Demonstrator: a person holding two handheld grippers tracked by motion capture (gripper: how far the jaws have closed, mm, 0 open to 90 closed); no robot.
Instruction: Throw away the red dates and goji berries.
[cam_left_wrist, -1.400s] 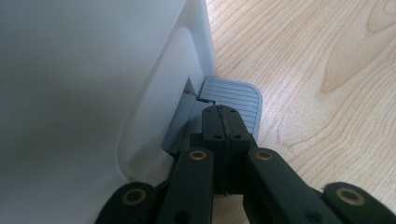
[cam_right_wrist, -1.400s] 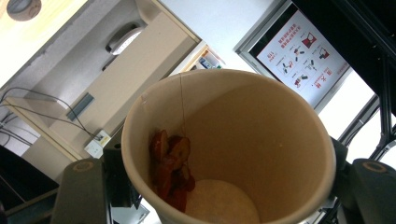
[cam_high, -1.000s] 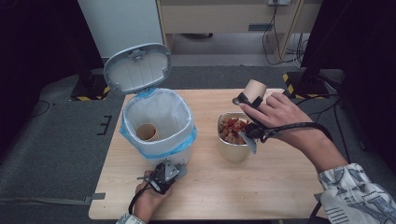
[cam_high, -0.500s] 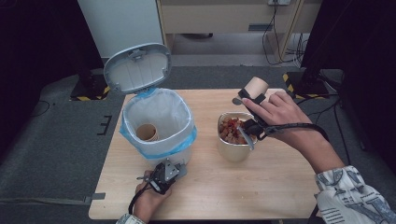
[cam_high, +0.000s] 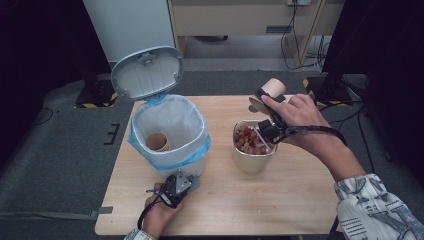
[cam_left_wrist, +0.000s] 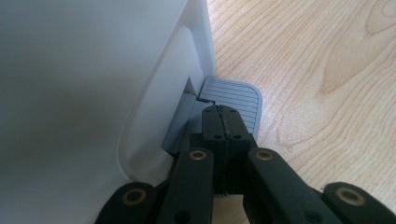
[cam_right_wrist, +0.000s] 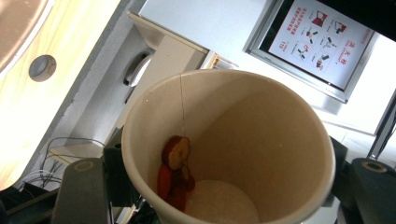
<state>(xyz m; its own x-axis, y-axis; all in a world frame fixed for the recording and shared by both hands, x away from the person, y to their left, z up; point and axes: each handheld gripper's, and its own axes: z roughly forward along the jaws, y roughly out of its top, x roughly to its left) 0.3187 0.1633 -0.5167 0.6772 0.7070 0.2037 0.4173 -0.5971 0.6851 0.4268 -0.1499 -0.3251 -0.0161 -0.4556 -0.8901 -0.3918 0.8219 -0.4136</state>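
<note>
High view: bin (cam_high: 170, 122) holds a cup (cam_high: 156, 141); metal pot (cam_high: 252, 161) holds red pieces (cam_high: 246, 139).

— Where's the paper cup (cam_high: 273, 89)?
— Tipped over the metal pot (cam_high: 252, 157) of dried red fruit (cam_high: 247, 141); a few slices (cam_right_wrist: 175, 170) cling inside it.
— The bin pedal (cam_left_wrist: 232, 100)?
— Pressed down, lid (cam_high: 147, 73) up.
</note>
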